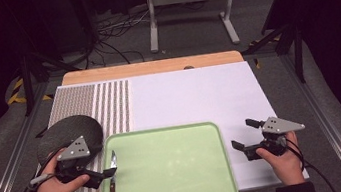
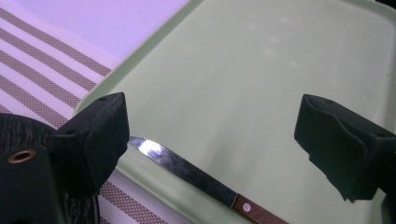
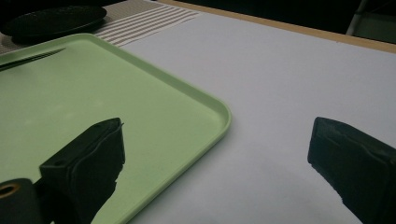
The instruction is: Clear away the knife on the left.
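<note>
A pale green tray (image 1: 168,169) sits at the near edge of the white table (image 1: 193,93), and along its left rim lies a knife (image 1: 112,185), wooden handle toward the person, serrated blade pointing away. The left gripper (image 1: 100,176) hovers right at that left rim, its jaws spread wide on either side of the blade; in the left gripper view the knife (image 2: 196,179) runs across between the two black jaws, and neither touches it. Over on the right, the right gripper (image 1: 245,138) is held just off the tray's right edge above bare table, jaws also wide apart and holding nothing; its own view shows the tray corner (image 3: 219,112) between them. A dark round plate (image 1: 69,135) rests on the striped mat (image 1: 105,110) behind the left hand (image 1: 55,188).
</note>
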Demonstrator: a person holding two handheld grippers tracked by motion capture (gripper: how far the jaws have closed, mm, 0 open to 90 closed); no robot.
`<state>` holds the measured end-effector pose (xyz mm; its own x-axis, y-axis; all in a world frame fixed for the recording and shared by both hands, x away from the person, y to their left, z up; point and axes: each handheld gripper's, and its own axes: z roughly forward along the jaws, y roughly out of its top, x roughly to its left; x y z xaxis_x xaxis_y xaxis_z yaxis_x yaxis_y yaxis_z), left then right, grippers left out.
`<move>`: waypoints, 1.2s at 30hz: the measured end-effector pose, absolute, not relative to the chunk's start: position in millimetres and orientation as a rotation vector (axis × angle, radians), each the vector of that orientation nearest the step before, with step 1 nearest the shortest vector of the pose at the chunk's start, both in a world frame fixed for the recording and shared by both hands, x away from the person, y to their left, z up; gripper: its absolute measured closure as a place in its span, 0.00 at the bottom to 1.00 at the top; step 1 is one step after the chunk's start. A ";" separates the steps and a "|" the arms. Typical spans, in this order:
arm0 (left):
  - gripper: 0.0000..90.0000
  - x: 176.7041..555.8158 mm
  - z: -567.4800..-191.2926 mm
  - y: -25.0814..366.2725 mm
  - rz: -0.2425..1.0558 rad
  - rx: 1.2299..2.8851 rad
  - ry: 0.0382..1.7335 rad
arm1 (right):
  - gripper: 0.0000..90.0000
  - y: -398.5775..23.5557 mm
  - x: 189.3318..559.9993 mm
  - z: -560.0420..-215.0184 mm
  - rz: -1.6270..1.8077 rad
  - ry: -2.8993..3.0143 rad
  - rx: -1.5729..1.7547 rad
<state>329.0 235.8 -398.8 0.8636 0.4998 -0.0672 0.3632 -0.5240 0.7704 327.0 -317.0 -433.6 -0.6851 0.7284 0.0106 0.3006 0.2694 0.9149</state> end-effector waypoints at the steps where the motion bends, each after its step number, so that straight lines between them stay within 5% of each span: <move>1: 0.13 329.0 -399.2 239.3 0.210 2.168 0.624 | 0.05 -317.2 327.0 -433.5 1.398 2.131 0.930; 24: 0.09 316.2 -428.4 301.0 0.312 1.837 0.600 | 0.04 -317.5 325.1 -432.3 1.441 2.113 0.861; 36: 0.09 315.3 -456.9 329.7 0.313 1.805 0.648 | 0.03 -322.0 320.6 -436.9 1.503 2.086 0.867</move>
<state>315.3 329.7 -456.9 0.8131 0.5723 -0.1067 0.2722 -0.2118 0.9386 320.6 -322.0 -436.9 -0.7149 0.6990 0.0191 0.2392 0.2188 0.9460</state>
